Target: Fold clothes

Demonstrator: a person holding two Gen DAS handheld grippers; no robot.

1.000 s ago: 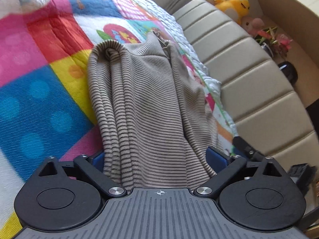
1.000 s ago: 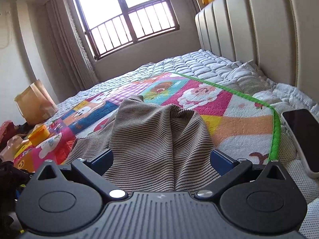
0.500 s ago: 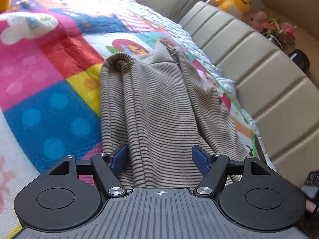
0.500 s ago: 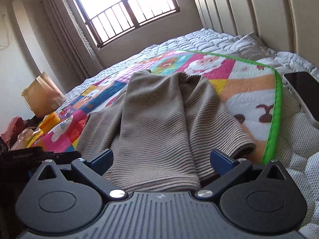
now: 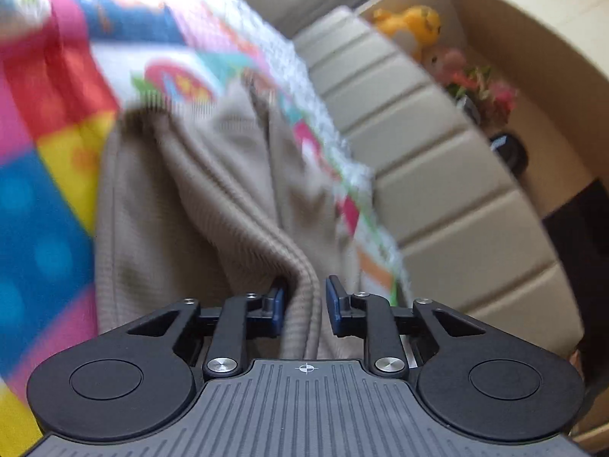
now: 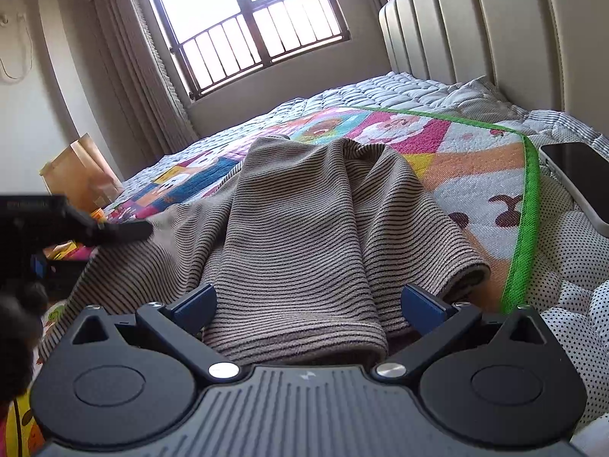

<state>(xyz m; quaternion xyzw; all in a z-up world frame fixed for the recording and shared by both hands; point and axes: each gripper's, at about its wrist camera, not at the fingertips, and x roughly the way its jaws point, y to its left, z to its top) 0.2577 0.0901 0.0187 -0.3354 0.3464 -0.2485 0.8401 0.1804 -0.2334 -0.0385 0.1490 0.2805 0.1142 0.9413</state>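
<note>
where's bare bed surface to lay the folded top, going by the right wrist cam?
Free: the colourful patchwork quilt between the striped beige knit top and its green edging, and the white quilted bedspread toward the window. Crowded: the black phone at the right edge, the left gripper on the fabric.

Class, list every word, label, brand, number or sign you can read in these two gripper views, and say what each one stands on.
None can be read in full.
Pale lettering on the black left gripper body seen in the right wrist view: too small and blurred to read.
Cartoon patches on the colourful quilt: pictures only; any lettering is too small to tell.
Striped sweater, phone, yellow plush toy: no text shows.
</note>
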